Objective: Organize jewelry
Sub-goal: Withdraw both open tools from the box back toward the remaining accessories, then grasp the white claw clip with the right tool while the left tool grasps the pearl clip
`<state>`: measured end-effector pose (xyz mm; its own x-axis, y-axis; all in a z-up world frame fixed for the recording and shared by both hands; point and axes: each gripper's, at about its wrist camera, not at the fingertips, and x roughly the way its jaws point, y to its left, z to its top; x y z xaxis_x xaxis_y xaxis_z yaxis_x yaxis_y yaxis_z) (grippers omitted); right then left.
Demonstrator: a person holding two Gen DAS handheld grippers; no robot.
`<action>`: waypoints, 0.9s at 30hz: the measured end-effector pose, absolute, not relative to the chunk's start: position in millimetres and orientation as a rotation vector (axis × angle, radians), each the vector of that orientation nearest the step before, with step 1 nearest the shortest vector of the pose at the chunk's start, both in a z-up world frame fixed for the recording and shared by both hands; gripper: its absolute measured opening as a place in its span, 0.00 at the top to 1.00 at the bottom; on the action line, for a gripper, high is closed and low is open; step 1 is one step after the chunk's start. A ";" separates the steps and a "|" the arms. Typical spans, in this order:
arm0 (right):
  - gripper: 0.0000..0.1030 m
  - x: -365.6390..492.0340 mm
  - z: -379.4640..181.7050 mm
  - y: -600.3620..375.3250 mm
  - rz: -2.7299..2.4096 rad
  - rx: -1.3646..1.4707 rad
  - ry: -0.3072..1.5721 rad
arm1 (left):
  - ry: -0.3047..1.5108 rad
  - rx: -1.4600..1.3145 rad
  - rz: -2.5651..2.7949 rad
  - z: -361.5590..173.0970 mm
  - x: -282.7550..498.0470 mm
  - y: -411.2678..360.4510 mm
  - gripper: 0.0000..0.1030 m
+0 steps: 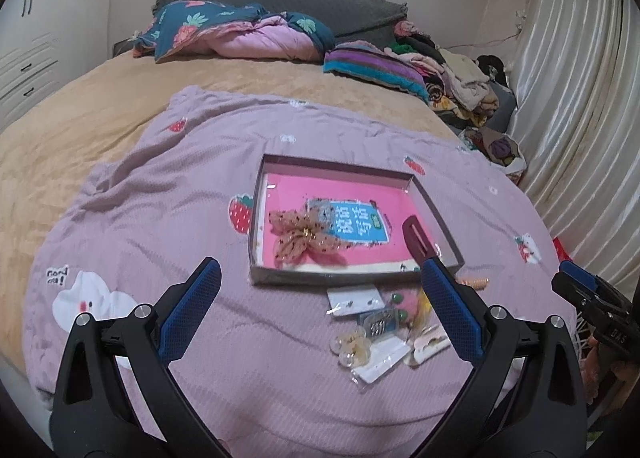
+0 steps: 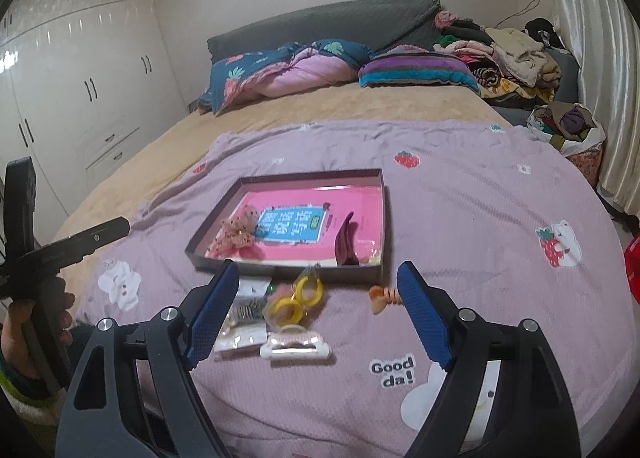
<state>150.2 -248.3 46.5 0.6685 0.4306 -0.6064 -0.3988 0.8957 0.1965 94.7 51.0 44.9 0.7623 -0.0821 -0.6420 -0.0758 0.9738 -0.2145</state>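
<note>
Both wrist views look down along the bed [image 1: 80,130] toward the headboard [image 2: 320,22]. They share the tray [image 1: 436,214] nearby

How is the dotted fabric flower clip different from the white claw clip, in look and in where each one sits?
The fabric flower clip is soft, pinkish mesh with dark dots; the white claw clip is hard, glossy plastic. The flower clip lies inside the shallow box on the pink book; the claw clip lies outside it on the purple blanket. Neither is touched by a gripper.
</note>
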 end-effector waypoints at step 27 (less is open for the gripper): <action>0.22 130.2 -12.7 -230.5 0.471 -0.055 0.815 | 0.888 -0.235 -0.100 -20.8 88.7 29.7 0.09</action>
